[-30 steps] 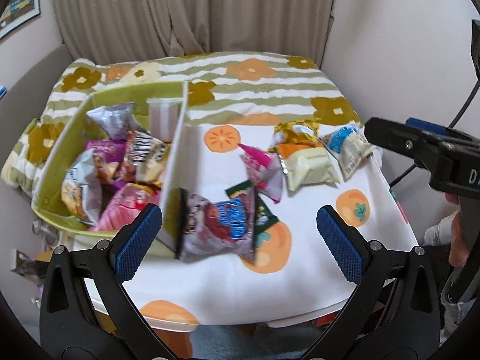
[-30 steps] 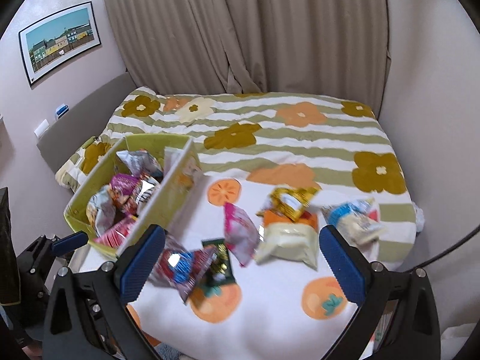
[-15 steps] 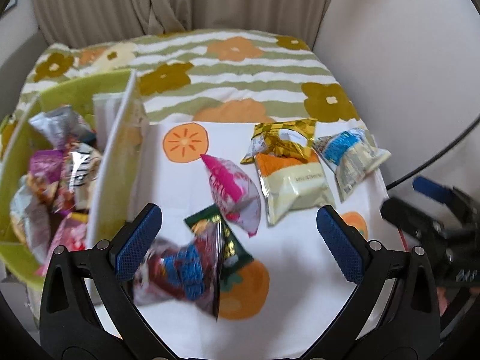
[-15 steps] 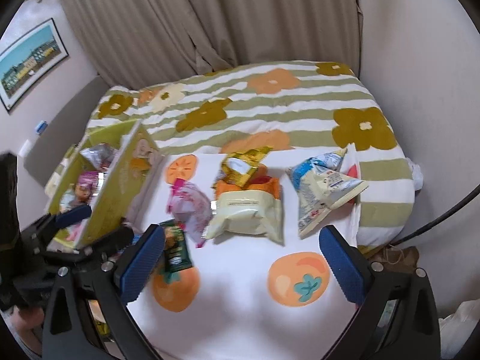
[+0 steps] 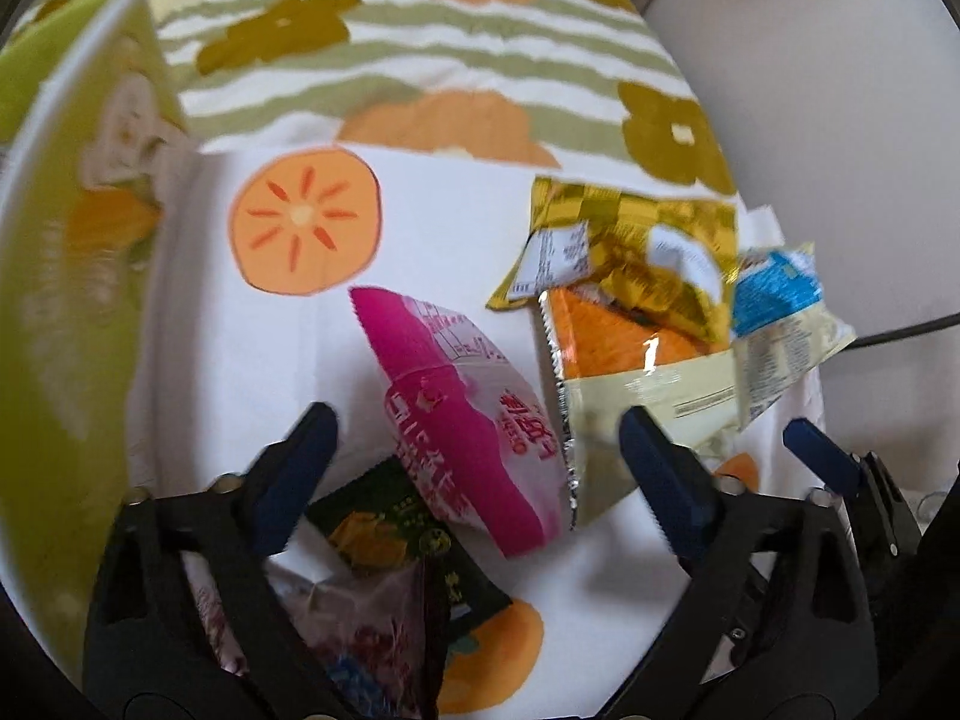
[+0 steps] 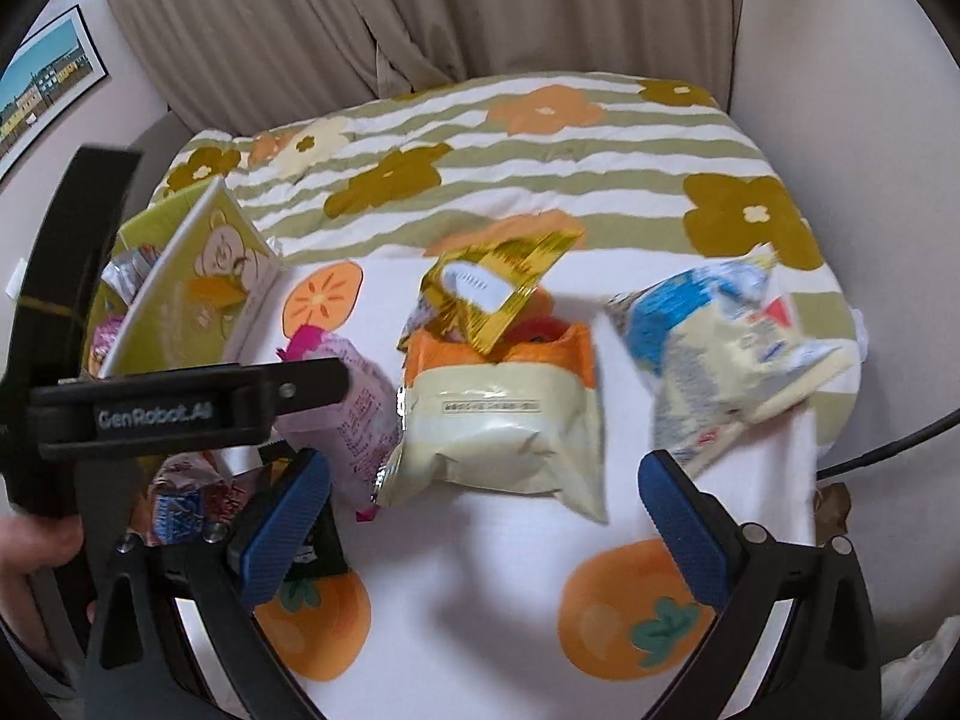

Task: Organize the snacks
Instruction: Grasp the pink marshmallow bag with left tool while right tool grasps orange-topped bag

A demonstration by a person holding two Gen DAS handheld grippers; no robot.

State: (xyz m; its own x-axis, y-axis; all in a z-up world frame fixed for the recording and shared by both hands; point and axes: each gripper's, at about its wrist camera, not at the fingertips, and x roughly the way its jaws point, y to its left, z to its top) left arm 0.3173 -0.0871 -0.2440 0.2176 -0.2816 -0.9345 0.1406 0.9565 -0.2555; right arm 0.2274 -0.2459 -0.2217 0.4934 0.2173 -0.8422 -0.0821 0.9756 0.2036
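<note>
Snack packets lie on a white persimmon-print cloth [image 6: 480,570]. My left gripper [image 5: 477,468] is open, its jaws on either side of a pink packet [image 5: 468,420] and low over it. A dark green packet [image 5: 390,540] and a red-blue one [image 5: 360,630] lie under it. My right gripper [image 6: 483,516] is open above the front of a cream-orange bag [image 6: 504,420]. A gold packet [image 6: 492,282] rests on that bag. A blue-white bag [image 6: 720,354] lies to the right. The green bin [image 6: 198,294] with snacks stands at the left.
The cloth lies on a striped floral bed cover [image 6: 540,150]. Curtains [image 6: 420,12] hang behind, a wall is at the right. A black cable [image 6: 888,450] runs off the right edge. The left gripper's body [image 6: 156,414] crosses the right wrist view at left.
Both grippers have moved forward and down toward the loose packets. The left one now straddles the pink packet; the right one has closed in on the cream-orange bag.
</note>
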